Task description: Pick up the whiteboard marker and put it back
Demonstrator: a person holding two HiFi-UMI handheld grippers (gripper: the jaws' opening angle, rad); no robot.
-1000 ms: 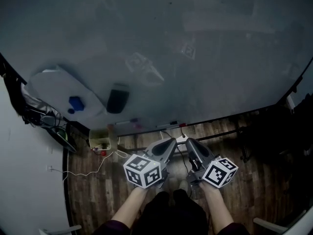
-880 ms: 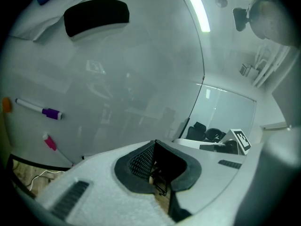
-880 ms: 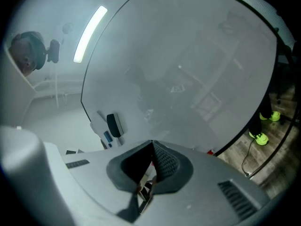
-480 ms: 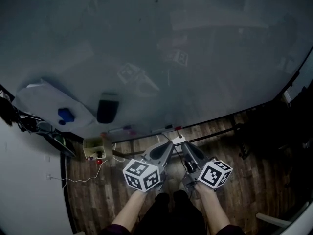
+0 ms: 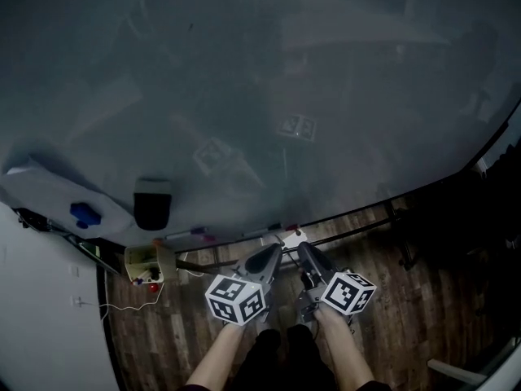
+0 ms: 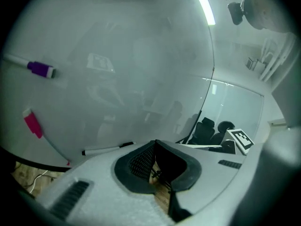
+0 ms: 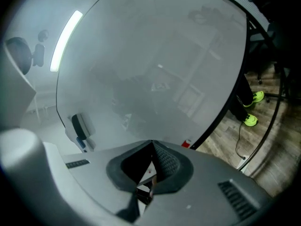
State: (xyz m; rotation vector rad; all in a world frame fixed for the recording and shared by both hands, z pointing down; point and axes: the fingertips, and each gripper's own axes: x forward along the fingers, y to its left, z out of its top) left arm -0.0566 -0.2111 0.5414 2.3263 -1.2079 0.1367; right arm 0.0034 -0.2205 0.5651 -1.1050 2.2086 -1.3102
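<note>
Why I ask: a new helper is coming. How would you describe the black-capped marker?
Start at the big whiteboard and follow its bottom edge. Lying along it, closest to the left claw, is a slim white marker. Its black cap sets it apart from the purple-capped marker and the pink piece farther along.

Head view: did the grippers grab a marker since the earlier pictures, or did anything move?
No grab. The left gripper and right gripper sank slightly in the picture, still shut, empty, side by side. The eraser and markers slid down-left in view, likely because the camera turned; they stay at the whiteboard.
</note>
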